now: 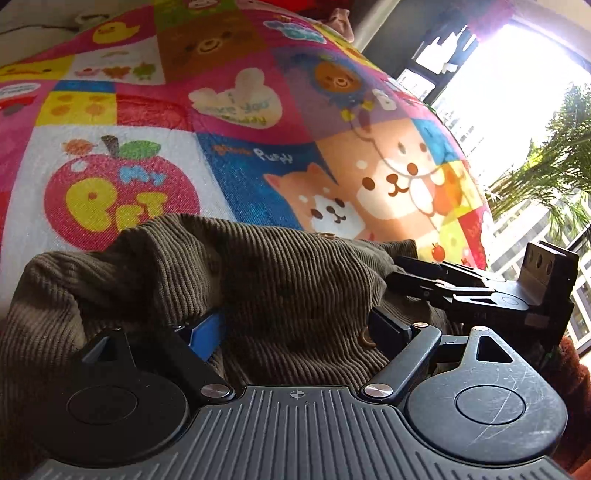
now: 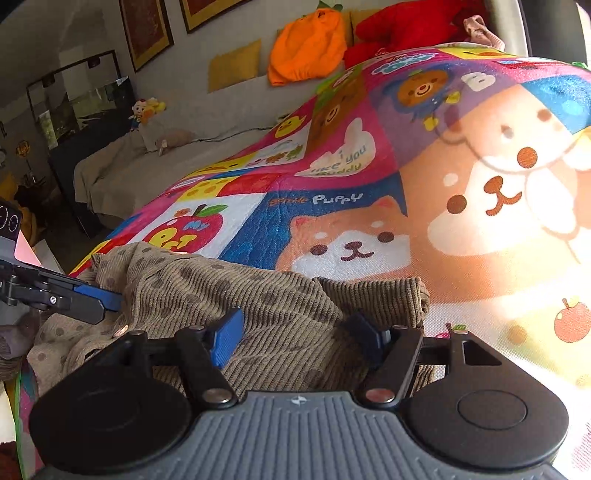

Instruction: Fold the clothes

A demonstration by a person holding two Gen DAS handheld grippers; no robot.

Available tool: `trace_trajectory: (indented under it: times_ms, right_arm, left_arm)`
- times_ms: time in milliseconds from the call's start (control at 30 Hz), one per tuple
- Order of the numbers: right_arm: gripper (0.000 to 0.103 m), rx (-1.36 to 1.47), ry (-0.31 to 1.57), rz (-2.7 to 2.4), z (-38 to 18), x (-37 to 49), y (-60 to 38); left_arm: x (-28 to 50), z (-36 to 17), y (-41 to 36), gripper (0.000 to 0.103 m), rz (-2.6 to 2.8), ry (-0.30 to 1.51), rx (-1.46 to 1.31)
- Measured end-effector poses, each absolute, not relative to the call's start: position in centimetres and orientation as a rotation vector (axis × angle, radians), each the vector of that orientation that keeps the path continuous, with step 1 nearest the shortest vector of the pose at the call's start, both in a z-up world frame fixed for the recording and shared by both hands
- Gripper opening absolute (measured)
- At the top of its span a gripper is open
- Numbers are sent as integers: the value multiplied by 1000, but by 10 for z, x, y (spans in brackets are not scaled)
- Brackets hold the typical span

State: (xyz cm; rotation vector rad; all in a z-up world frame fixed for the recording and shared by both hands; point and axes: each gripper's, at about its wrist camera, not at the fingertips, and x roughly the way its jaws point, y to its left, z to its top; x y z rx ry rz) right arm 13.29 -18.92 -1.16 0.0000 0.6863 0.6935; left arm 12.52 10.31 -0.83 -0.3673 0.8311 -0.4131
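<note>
A brown ribbed garment with darker dots [image 1: 258, 280] lies bunched at the near edge of the cartoon-print blanket [image 1: 240, 110]. My left gripper [image 1: 295, 328] is open, its blue-padded fingers [image 1: 205, 332] spread wide over the cloth, which bulges between them. In the right wrist view the same garment [image 2: 258, 295] lies under my right gripper [image 2: 299, 339], also open with cloth between its fingers. The right gripper shows at the right of the left view [image 1: 480, 291]; the left gripper's fingers show at the left of the right view [image 2: 74, 299], resting on the garment's edge.
The blanket [image 2: 369, 166] covers a bed. Beyond it stand a grey sofa [image 2: 147, 166] with plush toys, an orange cushion [image 2: 306, 48] and a red cushion [image 2: 406, 26]. A bright window [image 1: 517, 92] lies to the right.
</note>
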Motion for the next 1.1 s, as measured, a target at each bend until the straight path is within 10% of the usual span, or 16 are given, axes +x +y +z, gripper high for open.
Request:
trace_trajectory:
  times_ms: [600, 1100]
  right_arm:
    - [78, -76, 618, 484, 20, 166, -206]
    - [72, -272, 624, 459, -12, 148, -215]
  left_arm:
    - [139, 13, 96, 90, -295, 811, -148]
    - [127, -16, 117, 92, -454, 916, -545]
